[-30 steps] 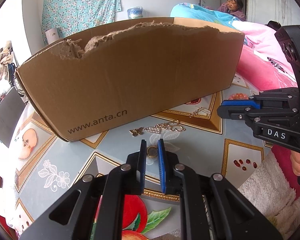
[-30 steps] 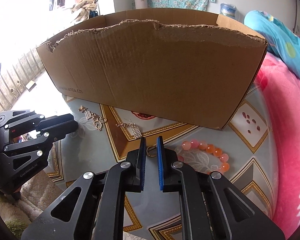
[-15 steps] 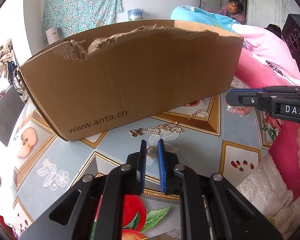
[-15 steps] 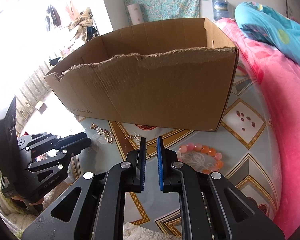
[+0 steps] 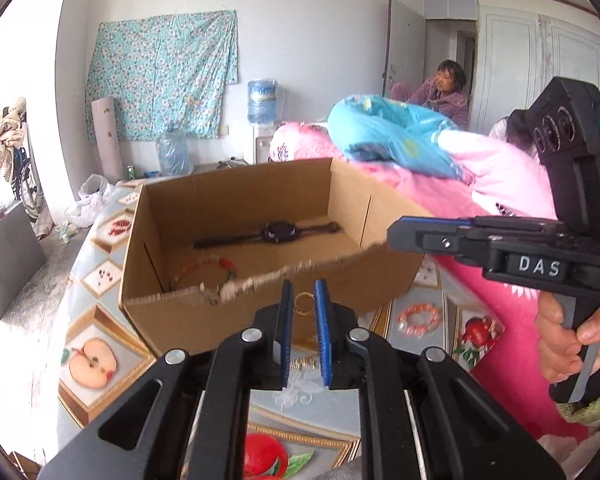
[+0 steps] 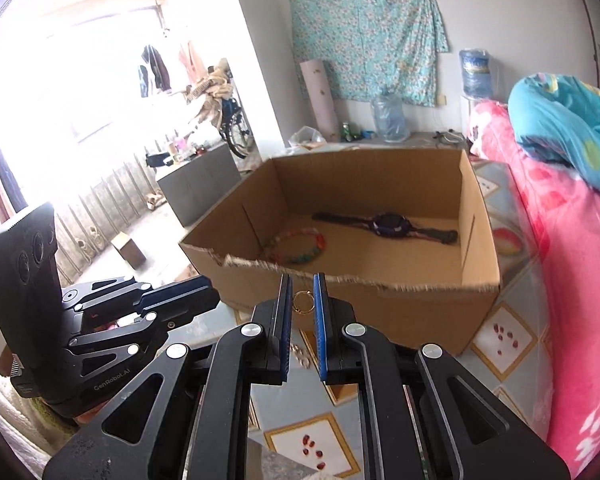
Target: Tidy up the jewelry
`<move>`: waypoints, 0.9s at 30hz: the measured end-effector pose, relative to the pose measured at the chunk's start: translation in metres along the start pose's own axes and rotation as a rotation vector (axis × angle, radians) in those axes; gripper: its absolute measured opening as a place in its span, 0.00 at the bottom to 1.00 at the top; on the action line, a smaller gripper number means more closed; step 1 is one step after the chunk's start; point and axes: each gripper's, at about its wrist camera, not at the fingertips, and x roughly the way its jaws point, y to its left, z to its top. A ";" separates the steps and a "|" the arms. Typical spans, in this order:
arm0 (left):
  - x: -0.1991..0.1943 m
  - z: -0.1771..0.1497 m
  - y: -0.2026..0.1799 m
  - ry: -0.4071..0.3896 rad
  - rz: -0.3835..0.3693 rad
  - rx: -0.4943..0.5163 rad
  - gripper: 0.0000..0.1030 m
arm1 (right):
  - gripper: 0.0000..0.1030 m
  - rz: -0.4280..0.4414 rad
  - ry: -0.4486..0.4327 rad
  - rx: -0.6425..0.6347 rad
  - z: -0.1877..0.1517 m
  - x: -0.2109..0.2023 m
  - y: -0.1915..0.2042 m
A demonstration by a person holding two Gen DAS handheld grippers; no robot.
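Aloft, clamped on small gold rings above the box's torn near edge.
Left gripper (image 5: pixel 303 300) pinched gold ring (image 5: pixel 303 303); right gripper (image 6: pixel 302 296) pinched second ring (image 6: pixel 302 301); cardboard box (image 6: pixel 476 304) held watch (image 6: pixel 388 224) and bead bracelet (image 6: pixel 300 246).

White walls (image 5: pixel 308 40), bright window (image 6: pixel 80 60), floral cloth (image 6: pixel 368 36)

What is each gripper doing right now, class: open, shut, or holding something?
Left gripper: shut on a small gold ring.
Right gripper: shut on a small gold hoop.
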 end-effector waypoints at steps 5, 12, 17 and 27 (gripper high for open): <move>0.046 0.044 0.015 0.101 -0.021 -0.028 0.10 | 0.08 0.034 0.128 0.082 0.038 0.046 -0.026; 0.142 0.076 0.035 0.379 -0.024 -0.117 0.10 | 0.09 0.003 0.343 0.179 0.050 0.119 -0.067; 0.176 0.082 0.046 0.451 0.014 -0.168 0.10 | 0.12 -0.019 0.388 0.199 0.056 0.136 -0.083; 0.185 0.087 0.054 0.456 0.003 -0.216 0.14 | 0.16 -0.017 0.340 0.221 0.059 0.125 -0.090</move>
